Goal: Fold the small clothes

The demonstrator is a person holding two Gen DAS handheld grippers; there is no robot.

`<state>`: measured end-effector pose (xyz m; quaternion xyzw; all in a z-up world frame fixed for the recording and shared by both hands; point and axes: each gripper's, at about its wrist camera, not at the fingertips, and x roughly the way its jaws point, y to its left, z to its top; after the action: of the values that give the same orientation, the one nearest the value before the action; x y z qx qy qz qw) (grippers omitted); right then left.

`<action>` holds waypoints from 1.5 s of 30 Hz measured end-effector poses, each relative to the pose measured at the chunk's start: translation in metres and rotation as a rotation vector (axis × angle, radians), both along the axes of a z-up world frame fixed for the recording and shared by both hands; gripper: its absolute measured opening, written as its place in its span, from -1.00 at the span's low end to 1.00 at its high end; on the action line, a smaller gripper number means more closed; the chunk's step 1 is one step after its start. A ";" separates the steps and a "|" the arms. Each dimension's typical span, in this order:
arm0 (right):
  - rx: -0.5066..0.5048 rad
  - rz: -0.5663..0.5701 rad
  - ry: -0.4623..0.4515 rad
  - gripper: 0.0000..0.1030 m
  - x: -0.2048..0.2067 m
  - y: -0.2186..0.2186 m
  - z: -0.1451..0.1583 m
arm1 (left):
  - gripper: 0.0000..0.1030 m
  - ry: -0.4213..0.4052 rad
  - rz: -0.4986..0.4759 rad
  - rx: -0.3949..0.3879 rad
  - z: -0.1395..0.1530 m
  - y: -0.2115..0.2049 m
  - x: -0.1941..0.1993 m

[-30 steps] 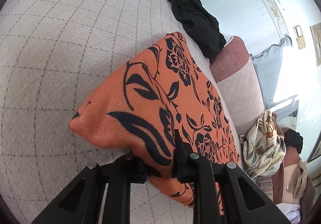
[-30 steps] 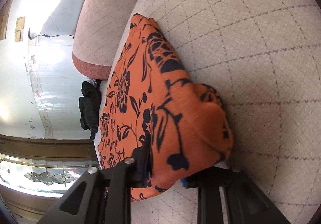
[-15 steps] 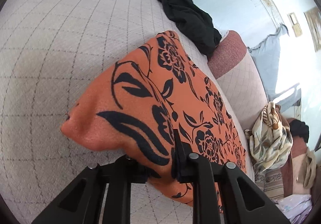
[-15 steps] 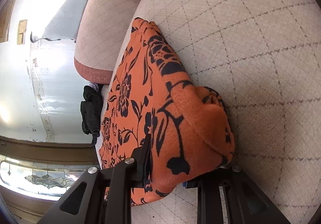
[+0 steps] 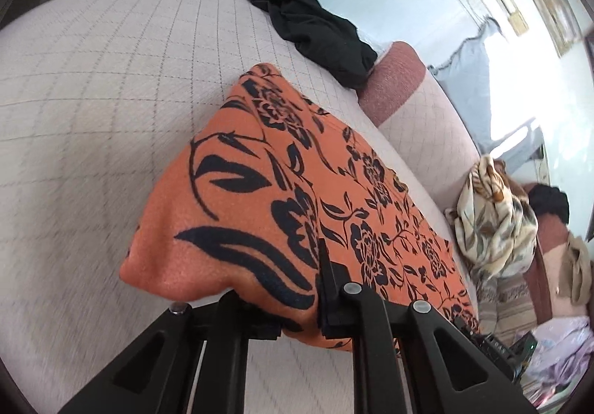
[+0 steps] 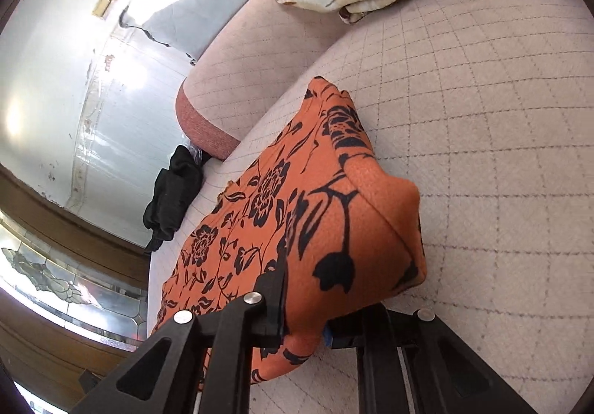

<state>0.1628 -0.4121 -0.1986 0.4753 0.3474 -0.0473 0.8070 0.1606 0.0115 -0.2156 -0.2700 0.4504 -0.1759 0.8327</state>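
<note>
A corner of the orange floral cloth (image 5: 297, 199) is pinched in each closing gripper, left gripper (image 5: 297, 317) and right gripper (image 6: 304, 328), above the quilted sofa cushion (image 5: 92, 98).

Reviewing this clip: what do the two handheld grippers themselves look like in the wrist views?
Both the left gripper and the right gripper are matte black, with flat angular fingers cut by triangular openings and fastened with round silver screws. A small blue patch shows at the inner face of the right gripper's right-hand finger. No cables, sleeves or hands are visible.
</note>
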 end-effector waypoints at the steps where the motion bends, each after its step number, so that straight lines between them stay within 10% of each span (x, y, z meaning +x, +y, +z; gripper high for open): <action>1: -0.007 0.002 0.002 -0.73 -0.005 0.001 0.002 | -0.72 -0.003 -0.004 0.009 0.003 0.002 -0.008; 19: -0.053 0.021 0.016 -0.73 -0.117 0.021 0.019 | -0.72 0.015 -0.039 0.136 0.021 0.019 -0.071; 31: -0.090 0.043 0.087 -0.73 -0.136 0.032 0.004 | -0.72 0.083 -0.017 0.059 -0.005 0.039 -0.076; 45: 0.282 -0.019 0.077 -0.46 -0.153 -0.008 -0.037 | -0.65 0.148 -0.022 -0.010 -0.018 0.045 -0.070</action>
<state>0.0101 -0.4200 -0.2356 0.5849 0.3768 -0.0241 0.7178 0.0907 0.0568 -0.2338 -0.2813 0.5127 -0.1665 0.7939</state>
